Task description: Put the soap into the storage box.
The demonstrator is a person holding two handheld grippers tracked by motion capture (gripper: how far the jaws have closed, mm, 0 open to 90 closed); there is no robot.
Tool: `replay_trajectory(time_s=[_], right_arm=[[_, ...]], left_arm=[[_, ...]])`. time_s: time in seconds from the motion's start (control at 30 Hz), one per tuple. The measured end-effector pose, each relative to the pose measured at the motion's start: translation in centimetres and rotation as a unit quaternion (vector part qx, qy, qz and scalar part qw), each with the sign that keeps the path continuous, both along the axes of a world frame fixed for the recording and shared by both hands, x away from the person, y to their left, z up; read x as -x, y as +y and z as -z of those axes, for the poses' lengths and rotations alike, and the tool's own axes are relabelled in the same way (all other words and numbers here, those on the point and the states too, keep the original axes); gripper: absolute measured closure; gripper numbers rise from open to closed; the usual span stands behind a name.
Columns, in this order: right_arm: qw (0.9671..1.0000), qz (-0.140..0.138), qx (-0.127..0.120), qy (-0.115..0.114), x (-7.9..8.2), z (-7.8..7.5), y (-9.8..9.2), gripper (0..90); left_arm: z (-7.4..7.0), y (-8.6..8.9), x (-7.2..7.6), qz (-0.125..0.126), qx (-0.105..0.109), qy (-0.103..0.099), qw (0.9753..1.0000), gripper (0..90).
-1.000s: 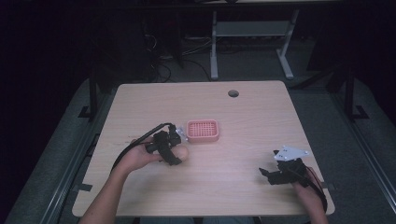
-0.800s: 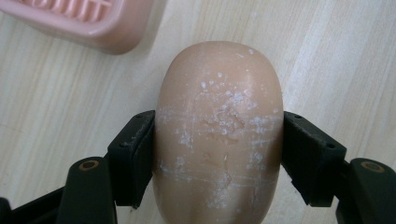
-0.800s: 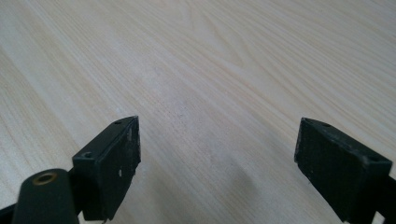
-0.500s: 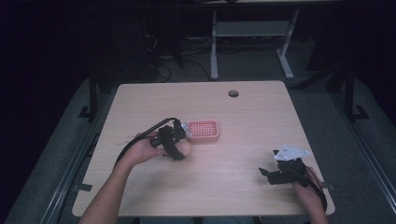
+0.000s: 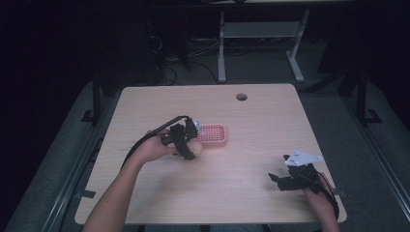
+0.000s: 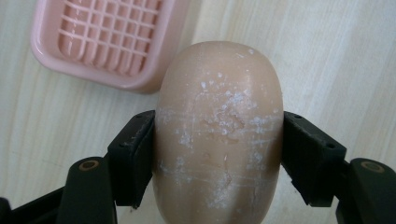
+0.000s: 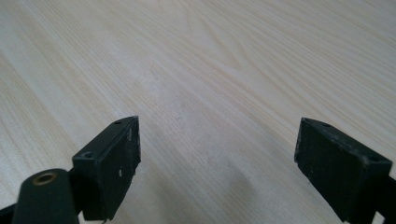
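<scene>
Left gripper view: left tool [image 6: 219,154] clamps soap bar [image 6: 219,126], lifted off desk [image 5: 251,121] and moved closer to pink soap dish [image 6: 105,39], probably for placing. Right tool [image 7: 219,163] idle, jaws apart.

Lower end of the soap bar [image 6: 218,135] cut off at the bottom edge below the fingers [image 6: 133,158], pink soap dish [image 6: 105,39] cropped at the top edge (far corner beyond the fingers lost), right hand [image 5: 320,198] cut by the bottom edge.
</scene>
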State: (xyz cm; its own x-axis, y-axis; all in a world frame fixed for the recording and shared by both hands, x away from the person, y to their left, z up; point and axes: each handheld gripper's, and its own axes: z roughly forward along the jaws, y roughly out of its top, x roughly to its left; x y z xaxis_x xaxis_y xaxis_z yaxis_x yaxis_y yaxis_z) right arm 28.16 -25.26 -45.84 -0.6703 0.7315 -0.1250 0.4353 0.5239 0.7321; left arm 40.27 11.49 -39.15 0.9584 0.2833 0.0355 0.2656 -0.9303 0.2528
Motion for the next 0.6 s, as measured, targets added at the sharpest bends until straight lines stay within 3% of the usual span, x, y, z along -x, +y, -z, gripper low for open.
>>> replay_trajectory(time_s=[0.57, 0.6], right_arm=[[1.0, 0.002, -0.004, -0.001, 0.0, 0.0, -0.3, 13.8], [1.0, 0.004, -0.008, 0.001, 0.0, 0.0, -0.2, 13.8]], left_arm=[[-0.5, -1.5, -1.7, 0.009, -0.009, 0.0, 0.9999, 31.7], [-0.6, -1.5, -1.8, 0.007, -0.003, 0.003, 1.0, 31.7]])
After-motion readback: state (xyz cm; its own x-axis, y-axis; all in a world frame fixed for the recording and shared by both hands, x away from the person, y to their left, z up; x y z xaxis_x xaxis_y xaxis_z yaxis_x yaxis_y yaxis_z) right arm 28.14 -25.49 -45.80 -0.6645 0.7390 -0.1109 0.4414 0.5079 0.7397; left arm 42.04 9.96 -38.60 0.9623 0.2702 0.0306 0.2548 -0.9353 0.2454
